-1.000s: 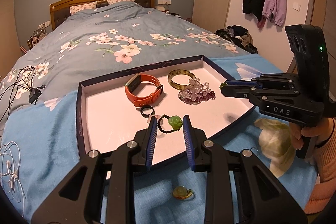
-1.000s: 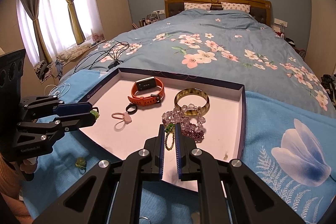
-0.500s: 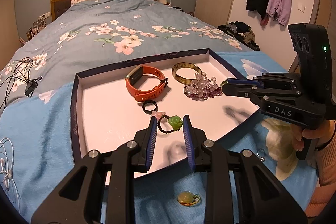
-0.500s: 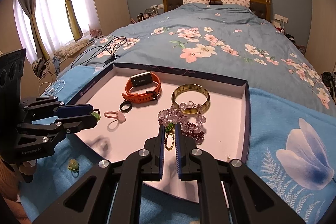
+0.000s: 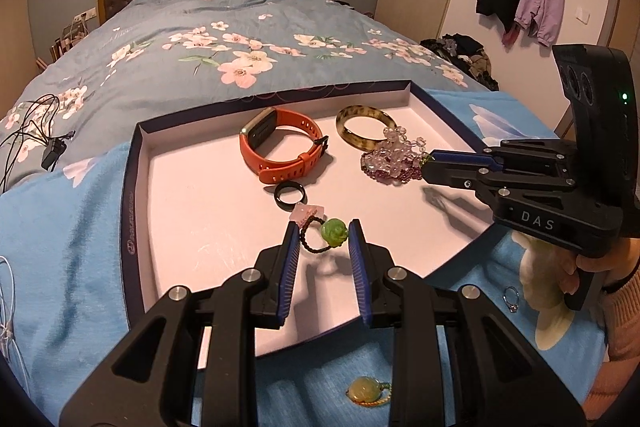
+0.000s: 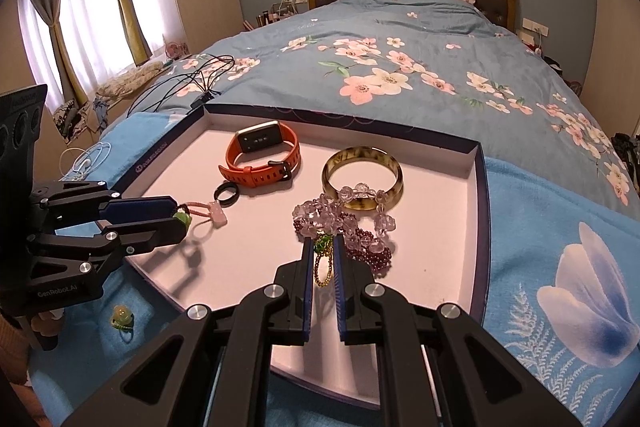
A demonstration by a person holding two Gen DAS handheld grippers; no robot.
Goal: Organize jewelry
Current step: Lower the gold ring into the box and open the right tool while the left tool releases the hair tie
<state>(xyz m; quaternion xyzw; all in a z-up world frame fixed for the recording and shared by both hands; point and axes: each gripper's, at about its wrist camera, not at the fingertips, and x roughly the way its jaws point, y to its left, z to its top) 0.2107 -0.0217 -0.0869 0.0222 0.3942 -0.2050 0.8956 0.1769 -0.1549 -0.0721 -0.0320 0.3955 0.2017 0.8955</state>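
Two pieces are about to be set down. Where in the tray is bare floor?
Bare: tray floor left of the orange watch and black ring. Crowded: bangle and crystal beads, far right.
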